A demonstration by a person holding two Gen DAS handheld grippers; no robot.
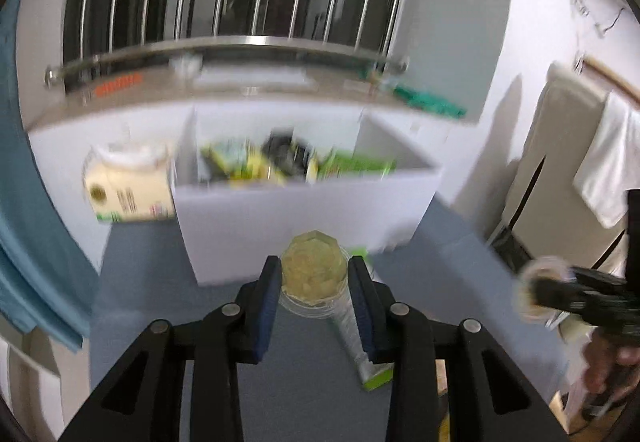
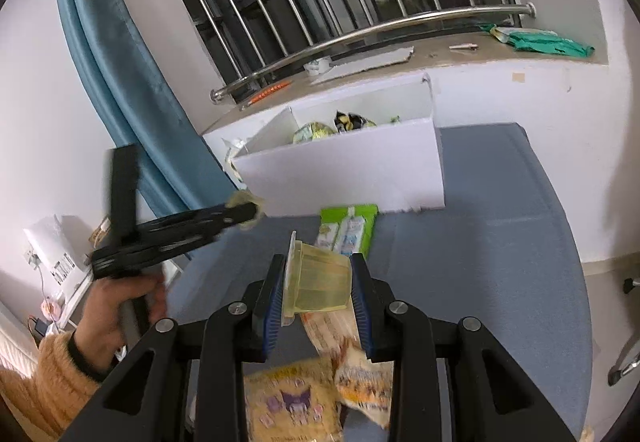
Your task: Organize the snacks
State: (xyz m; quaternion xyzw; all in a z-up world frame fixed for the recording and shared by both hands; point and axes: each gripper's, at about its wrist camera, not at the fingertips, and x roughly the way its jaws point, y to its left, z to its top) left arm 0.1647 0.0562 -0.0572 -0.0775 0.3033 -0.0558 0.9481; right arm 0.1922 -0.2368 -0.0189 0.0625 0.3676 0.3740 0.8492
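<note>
My left gripper [image 1: 314,274] is shut on a yellow jelly cup [image 1: 313,268], held above the blue table in front of the white box [image 1: 304,213]. My right gripper [image 2: 318,282] is shut on another yellow jelly cup [image 2: 318,282], tipped on its side above the table. The white box [image 2: 344,177] holds several green, yellow and black snack packs [image 2: 340,123]. The left gripper also shows in the right wrist view [image 2: 240,213], the right one in the left wrist view [image 1: 536,294].
A green snack pack [image 2: 348,228] lies on the blue table [image 2: 480,242] before the box. Yellow and orange packs [image 2: 296,402] lie near me. A milk carton [image 1: 128,189] stands left of the box. A windowsill with bars runs behind.
</note>
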